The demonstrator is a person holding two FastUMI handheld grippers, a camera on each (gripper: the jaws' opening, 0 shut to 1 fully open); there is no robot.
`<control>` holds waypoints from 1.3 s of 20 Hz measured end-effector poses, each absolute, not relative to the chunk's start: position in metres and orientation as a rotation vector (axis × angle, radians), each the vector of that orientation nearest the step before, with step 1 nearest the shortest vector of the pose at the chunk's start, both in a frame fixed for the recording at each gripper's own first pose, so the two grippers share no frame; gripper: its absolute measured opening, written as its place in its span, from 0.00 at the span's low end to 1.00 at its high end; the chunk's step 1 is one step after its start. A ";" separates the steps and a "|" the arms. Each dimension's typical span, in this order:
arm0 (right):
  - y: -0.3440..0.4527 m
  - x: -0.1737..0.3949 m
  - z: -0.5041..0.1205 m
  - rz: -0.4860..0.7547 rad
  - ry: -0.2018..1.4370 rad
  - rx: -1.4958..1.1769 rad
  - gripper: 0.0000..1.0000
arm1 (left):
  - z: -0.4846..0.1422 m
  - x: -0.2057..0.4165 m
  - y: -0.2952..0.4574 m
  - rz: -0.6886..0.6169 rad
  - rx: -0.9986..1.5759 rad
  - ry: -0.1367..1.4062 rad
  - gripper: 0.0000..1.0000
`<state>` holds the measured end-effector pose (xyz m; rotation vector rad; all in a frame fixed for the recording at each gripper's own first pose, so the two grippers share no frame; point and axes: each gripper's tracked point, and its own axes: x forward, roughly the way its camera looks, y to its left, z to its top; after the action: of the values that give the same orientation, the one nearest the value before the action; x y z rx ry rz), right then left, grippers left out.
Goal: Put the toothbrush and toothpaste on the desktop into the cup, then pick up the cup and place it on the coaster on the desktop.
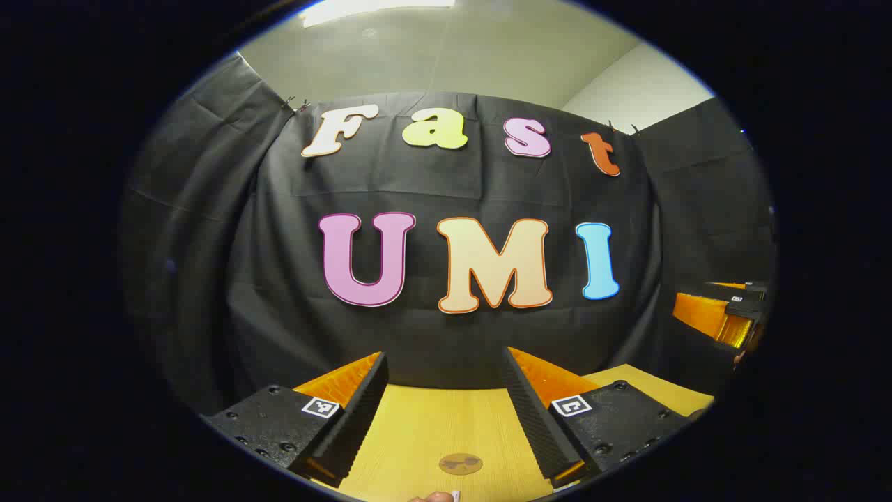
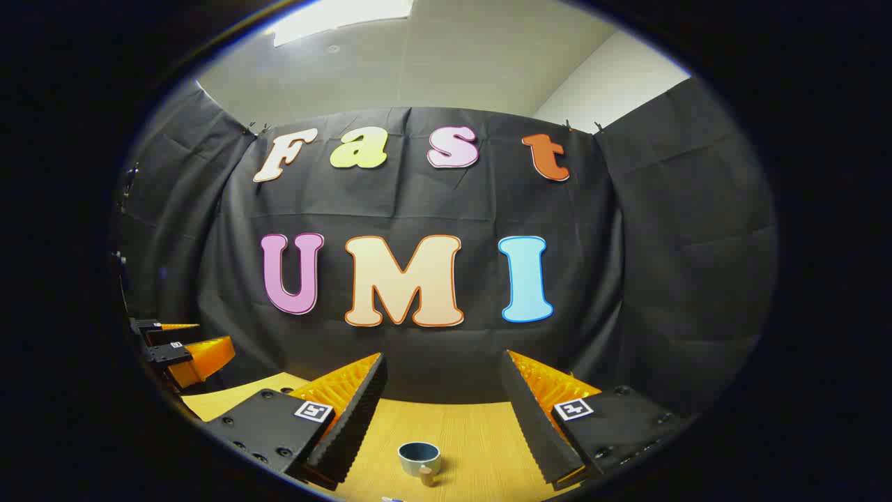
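In the right gripper view a small blue-grey cup (image 2: 419, 457) with a wooden handle stands upright on the wooden desktop (image 2: 474, 432). It lies below and ahead of my right gripper (image 2: 444, 369), which is open and holds nothing. In the left gripper view a round brown coaster (image 1: 460, 464) lies flat on the desktop (image 1: 418, 432), between and beyond the open fingers of my left gripper (image 1: 444, 362). A sliver of a pale object (image 1: 432, 496) shows at the bottom edge; what it is cannot be told. Both grippers hover above the desk, level, facing the back wall.
The black cloth wall (image 1: 446, 328) closes the desk at the back. The other gripper (image 1: 725, 314) shows at the far right of the left gripper view, and at the far left (image 2: 178, 348) of the right gripper view.
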<state>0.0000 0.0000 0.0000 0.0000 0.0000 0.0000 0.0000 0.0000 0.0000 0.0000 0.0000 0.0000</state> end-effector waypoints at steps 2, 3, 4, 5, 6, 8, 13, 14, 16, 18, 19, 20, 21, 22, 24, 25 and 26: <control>0.003 0.001 -0.001 0.005 0.004 -0.005 0.99 | -0.001 0.001 0.001 0.005 0.003 0.005 0.94; 0.004 0.002 -0.004 0.010 0.011 -0.008 0.99 | -0.001 0.001 0.001 0.005 0.003 0.007 0.94; 0.005 0.002 -0.005 0.012 0.016 -0.010 0.99 | -0.001 0.001 0.001 0.006 0.004 0.008 0.94; 0.006 0.002 -0.006 0.014 0.020 -0.013 0.99 | -0.002 0.002 0.002 0.008 0.004 0.010 0.94; 0.007 0.004 -0.008 0.017 0.023 -0.016 0.99 | -0.003 0.003 0.002 0.009 0.004 0.012 0.94; 0.010 0.004 -0.011 0.023 0.031 -0.019 0.99 | -0.002 0.004 0.003 0.013 0.003 0.010 0.94; 0.015 0.004 -0.023 0.038 0.065 -0.024 0.99 | -0.004 0.004 0.009 0.026 0.010 0.011 0.94; 0.016 0.002 -0.028 0.041 0.081 -0.026 0.99 | -0.004 0.004 0.010 0.029 0.013 0.011 0.94; 0.021 0.000 -0.039 0.056 0.112 -0.028 0.99 | -0.003 0.002 0.012 0.035 0.016 0.006 0.94; 0.024 -0.002 -0.053 0.067 0.150 -0.034 1.00 | -0.003 -0.002 0.013 0.037 0.025 0.005 0.94; 0.027 -0.003 -0.062 0.076 0.175 -0.034 0.99 | -0.004 -0.003 0.014 0.037 0.029 0.003 0.94; 0.031 -0.005 -0.072 0.086 0.202 -0.032 0.99 | -0.004 -0.003 0.014 0.037 0.030 0.004 0.94; 0.033 -0.007 -0.082 0.095 0.233 -0.029 0.96 | -0.005 -0.003 0.014 0.038 0.029 0.005 0.94; 0.035 -0.010 -0.093 0.102 0.270 -0.022 0.99 | -0.006 -0.005 0.016 0.041 0.027 0.006 0.94; 0.037 -0.013 -0.118 0.111 0.345 -0.007 0.99 | -0.006 -0.006 0.020 0.050 0.027 0.008 0.94; 0.038 -0.016 -0.131 0.116 0.382 0.001 0.99 | -0.007 -0.006 0.022 0.056 0.028 0.008 0.94; 0.040 -0.019 -0.146 0.120 0.425 0.007 0.99 | -0.009 -0.006 0.025 0.061 0.029 0.011 0.94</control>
<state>-0.0186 0.0397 -0.1460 0.0072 0.4249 0.1203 -0.0065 0.0246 -0.0090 0.0295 0.0113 0.0606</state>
